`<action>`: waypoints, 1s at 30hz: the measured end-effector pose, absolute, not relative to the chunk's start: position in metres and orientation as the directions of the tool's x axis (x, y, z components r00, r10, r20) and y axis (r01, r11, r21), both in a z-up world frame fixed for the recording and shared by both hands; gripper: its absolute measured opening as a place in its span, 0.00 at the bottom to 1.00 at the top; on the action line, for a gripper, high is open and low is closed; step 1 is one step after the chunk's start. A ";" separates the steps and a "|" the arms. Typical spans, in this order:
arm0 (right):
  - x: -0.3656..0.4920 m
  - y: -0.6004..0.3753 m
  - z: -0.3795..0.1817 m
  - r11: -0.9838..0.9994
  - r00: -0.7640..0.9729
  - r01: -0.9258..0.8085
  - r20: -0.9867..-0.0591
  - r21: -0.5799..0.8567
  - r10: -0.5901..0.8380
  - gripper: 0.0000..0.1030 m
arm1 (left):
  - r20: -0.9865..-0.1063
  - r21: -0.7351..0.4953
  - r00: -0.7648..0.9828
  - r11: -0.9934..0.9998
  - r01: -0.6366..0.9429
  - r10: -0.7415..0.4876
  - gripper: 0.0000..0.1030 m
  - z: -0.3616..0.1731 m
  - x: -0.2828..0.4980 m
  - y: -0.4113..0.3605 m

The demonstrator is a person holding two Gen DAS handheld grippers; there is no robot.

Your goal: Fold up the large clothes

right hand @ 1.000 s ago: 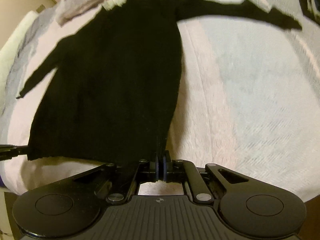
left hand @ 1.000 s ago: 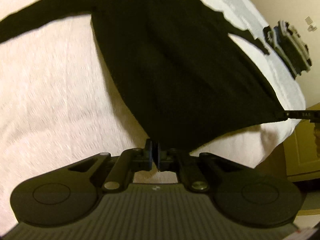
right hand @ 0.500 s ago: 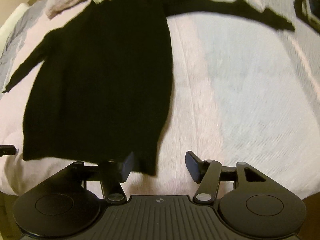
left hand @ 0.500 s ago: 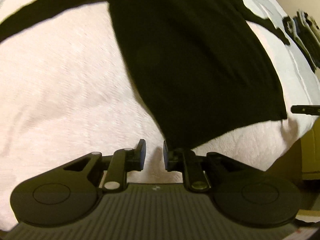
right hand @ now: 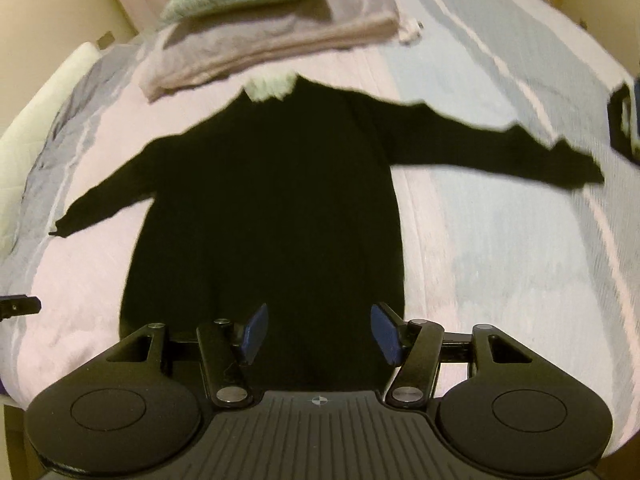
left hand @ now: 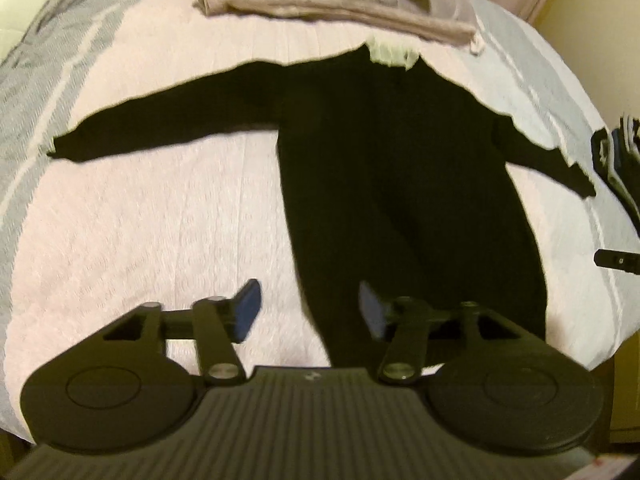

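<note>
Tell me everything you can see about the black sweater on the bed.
The sweater is plain black with long sleeves and looks like soft knit. A pale green patch shows at its neck. It lies flat on the bed, body straight, both sleeves spread outward, hem toward the cameras. Its neck end sits by folded towels. Neither open gripper grips it.

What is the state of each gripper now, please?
Left gripper: open, jaws just opened, holding nothing; black sweater lies below.
Right gripper: open, holding nothing.
</note>
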State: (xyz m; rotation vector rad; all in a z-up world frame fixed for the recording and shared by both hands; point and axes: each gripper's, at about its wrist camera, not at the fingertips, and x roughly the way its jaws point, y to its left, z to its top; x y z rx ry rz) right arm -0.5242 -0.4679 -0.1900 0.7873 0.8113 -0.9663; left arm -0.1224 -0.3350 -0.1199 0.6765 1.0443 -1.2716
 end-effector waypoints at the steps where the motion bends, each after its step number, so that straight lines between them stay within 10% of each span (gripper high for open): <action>1: -0.520 -0.469 -0.183 0.366 0.337 0.911 -0.855 0.190 -0.394 0.53 | -0.900 -0.132 -0.026 0.215 0.968 -0.435 0.61 -0.113 -0.122 -0.334; 10: -0.501 -0.476 -0.160 0.403 0.353 0.899 -0.831 0.173 -0.429 0.54 | -0.854 -0.092 0.077 0.297 0.951 -0.514 0.95 -0.074 -0.124 -0.333; 30: -0.493 -0.474 -0.157 0.441 0.341 0.884 -0.859 0.155 -0.382 0.54 | -0.837 -0.076 0.104 0.302 0.950 -0.537 0.99 -0.060 -0.132 -0.336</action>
